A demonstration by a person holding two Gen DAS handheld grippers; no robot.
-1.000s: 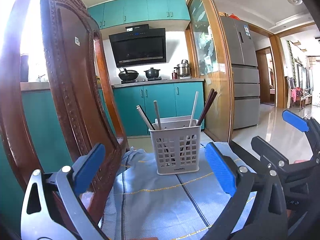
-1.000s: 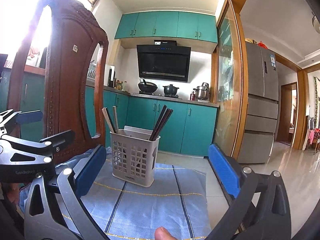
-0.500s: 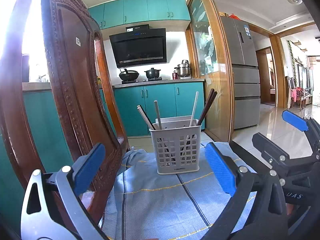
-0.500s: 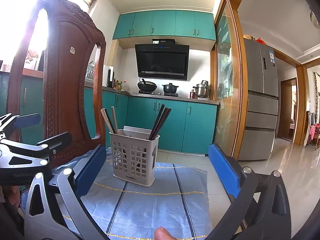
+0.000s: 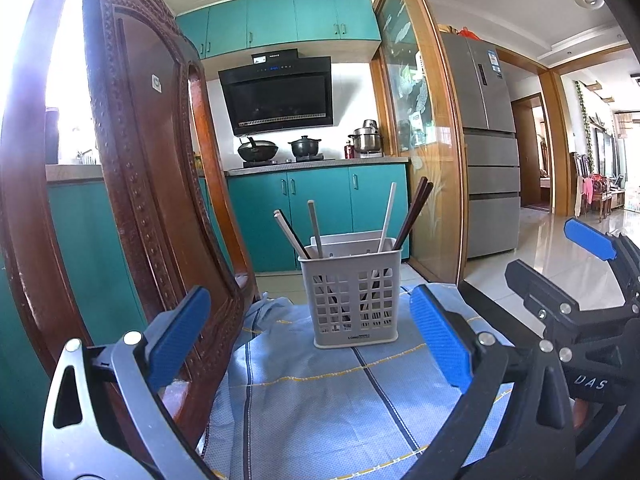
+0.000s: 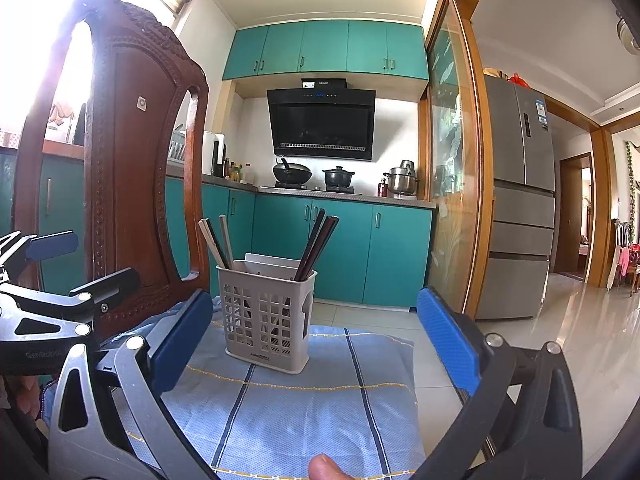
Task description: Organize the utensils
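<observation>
A white slotted utensil basket point(image 5: 354, 300) stands upright on a blue striped cloth point(image 5: 320, 392); it also shows in the right wrist view point(image 6: 266, 326). It holds pale chopsticks point(image 5: 316, 232) on the left and dark brown chopsticks point(image 5: 414, 216) on the right. My left gripper point(image 5: 308, 336) is open and empty, a short way in front of the basket. My right gripper point(image 6: 316, 344) is open and empty, also in front of the basket. The right gripper shows at the right of the left wrist view point(image 5: 560, 280).
A carved brown wooden chair back point(image 5: 132, 184) rises close on the left, beside the cloth. Behind are teal kitchen cabinets point(image 5: 320, 204), a glass sliding door point(image 5: 424, 168) and a grey fridge point(image 5: 484, 140). A fingertip point(image 6: 324, 466) shows at the lower edge.
Both grippers have stayed open and nearly still. The right wrist view has shifted slightly; the basket and chopsticks have not moved.
</observation>
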